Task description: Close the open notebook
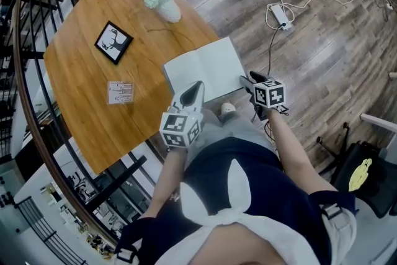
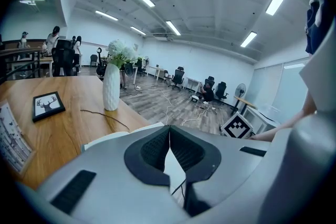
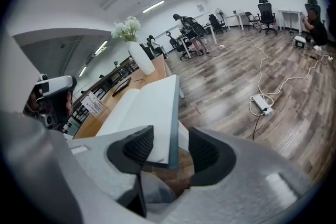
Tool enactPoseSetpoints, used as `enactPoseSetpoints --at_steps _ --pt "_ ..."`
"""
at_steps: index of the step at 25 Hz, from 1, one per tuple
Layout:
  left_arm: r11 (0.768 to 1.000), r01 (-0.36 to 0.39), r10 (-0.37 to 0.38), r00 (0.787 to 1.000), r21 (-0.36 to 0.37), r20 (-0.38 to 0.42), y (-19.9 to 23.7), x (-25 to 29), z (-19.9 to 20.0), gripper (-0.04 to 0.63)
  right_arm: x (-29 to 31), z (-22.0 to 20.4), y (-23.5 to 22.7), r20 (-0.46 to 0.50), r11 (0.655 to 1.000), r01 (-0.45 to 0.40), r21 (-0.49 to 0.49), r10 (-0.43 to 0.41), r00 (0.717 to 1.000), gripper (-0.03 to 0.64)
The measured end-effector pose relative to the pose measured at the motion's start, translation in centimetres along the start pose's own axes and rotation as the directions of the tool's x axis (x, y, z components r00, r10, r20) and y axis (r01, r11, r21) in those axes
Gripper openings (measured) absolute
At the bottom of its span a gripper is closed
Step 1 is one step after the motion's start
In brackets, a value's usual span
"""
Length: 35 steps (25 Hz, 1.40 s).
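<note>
open notebook (image 1: pixel 205 68) is noted flat at the desk (image 1: pixel 80 90) edge, its right cover, judged light and floppy, straddled at 3 o'clock by the parted right hand-held gripper (image 1: pixel 251 82) and best pinched there; the left hand-held gripper (image 1: pixel 195 91) is closed, empty.

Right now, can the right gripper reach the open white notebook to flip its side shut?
Probably yes. The right gripper has its jaws apart, with the right-hand edge of the open white notebook between them. Nothing seems to block the way.
</note>
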State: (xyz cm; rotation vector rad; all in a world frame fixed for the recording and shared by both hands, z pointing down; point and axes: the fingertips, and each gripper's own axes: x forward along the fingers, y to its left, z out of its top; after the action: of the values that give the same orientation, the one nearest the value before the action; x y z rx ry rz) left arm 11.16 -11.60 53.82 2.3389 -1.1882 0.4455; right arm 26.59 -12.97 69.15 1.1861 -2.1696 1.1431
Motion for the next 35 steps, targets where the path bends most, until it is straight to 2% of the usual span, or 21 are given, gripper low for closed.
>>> enactPoseSetpoints --at_steps 13,18,22,35 --pt "1.0 0.003 -0.003 1.0 -0.021 -0.004 0.5 0.4 -0.5 0.018 0.7 -0.4 -0.4 0.018 0.981 -0.088 0.172 0.086 0.996 0.207" --pt "1.0 0.0 0.0 1.0 -0.024 -0.004 0.7 0.6 -0.5 0.018 0.8 -0.7 -0.7 0.011 0.975 -0.105 0.198 0.105 0.994 0.195" --pt "1.0 -0.002 0.002 1.0 -0.027 0.0 0.7 0.4 -0.5 0.018 0.7 -0.4 0.3 0.006 0.975 -0.126 0.182 0.127 0.992 0.151" --pt "1.0 -0.001 0.001 1.0 -0.03 0.003 2.1 -0.7 -0.8 0.018 -0.5 0.5 1.5 0.013 0.999 -0.02 0.025 0.02 1.0 0.071"
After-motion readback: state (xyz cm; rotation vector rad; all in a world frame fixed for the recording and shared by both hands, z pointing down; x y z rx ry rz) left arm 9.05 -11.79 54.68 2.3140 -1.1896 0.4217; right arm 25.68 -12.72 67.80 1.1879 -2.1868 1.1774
